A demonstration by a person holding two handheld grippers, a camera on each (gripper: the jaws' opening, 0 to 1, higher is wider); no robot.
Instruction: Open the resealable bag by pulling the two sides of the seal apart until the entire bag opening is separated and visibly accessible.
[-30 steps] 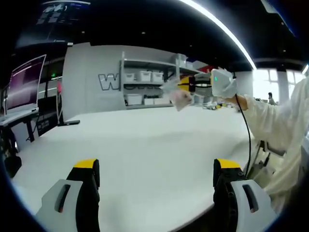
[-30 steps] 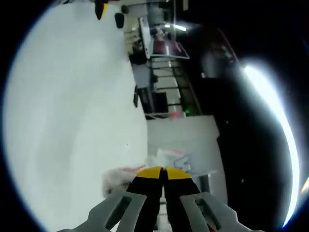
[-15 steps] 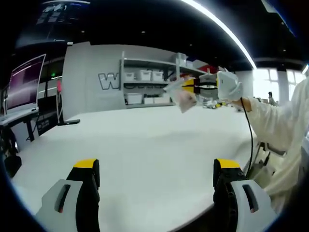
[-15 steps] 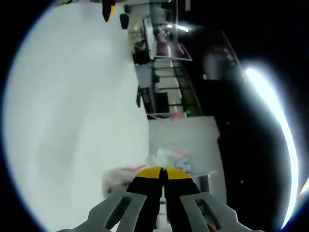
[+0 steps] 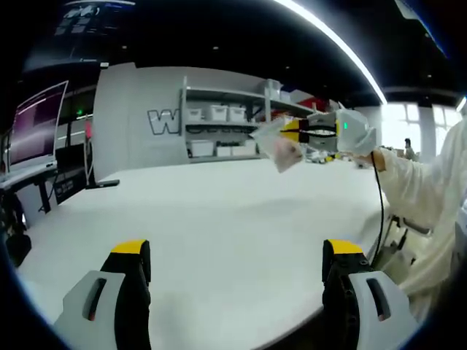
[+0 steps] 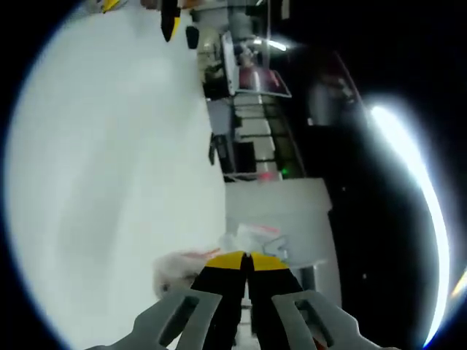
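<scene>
White laminate covers the broad desk, which spreads under both views with nothing resting on the part that shows; beyond its far edge stand a grey wall with shelving that carries pale storage bins, and a monitor at the side. Next in size comes the person's pale sleeve, reaching in from the edge of the left gripper view and carrying the right gripper held up well above the desk. Its yellow-tipped fingers are pressed together on the clear resealable bag, pinching it at one edge so that the thin film hangs in the air beside the tips; in the right gripper view the crumpled plastic bulges out just past the clamped tips. The left gripper hovers low over the desk, its two fingers spread wide with nothing between them, well apart from the bag. As for progress, I judge the task barely begun: the bag is lifted and secured on one side, but the other side of the seal has no grip on it, and the film is too small and blurred to tell whether the mouth has parted at all. What remains, by my reading, is bringing the free fingers to the opposite lip and drawing the two sides apart along the whole opening.
</scene>
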